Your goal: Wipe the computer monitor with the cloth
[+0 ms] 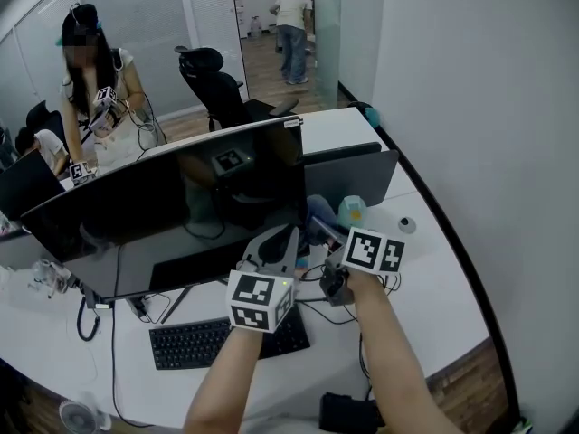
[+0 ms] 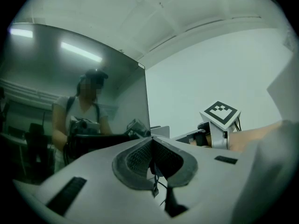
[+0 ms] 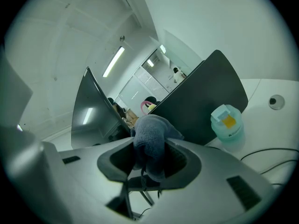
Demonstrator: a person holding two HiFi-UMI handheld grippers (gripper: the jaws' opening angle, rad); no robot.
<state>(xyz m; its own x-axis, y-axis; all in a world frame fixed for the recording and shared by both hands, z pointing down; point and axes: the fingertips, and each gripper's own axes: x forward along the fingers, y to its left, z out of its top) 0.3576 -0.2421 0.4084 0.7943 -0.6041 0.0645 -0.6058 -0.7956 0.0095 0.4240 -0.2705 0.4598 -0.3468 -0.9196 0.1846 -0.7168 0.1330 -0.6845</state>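
The wide dark monitor (image 1: 172,206) stands on the white desk (image 1: 434,269) with its screen toward me. My right gripper (image 1: 318,229) is shut on a blue-grey cloth (image 3: 152,139), which bulges out between its jaws. The cloth (image 1: 317,217) sits just off the monitor's (image 3: 91,111) right edge. My left gripper (image 1: 282,244) is shut with nothing in it, its jaws pressed together (image 2: 150,148) near the lower right corner of the screen (image 2: 70,101). Both grippers hang close together in front of the monitor's right end.
A black keyboard (image 1: 226,337) lies below the monitor, with cables beside it. A second dark screen (image 1: 357,177) stands behind on the right, next to a teal tub (image 3: 227,122). A person with grippers (image 1: 95,107) stands beyond the desk. Another person (image 1: 292,25) stands far back.
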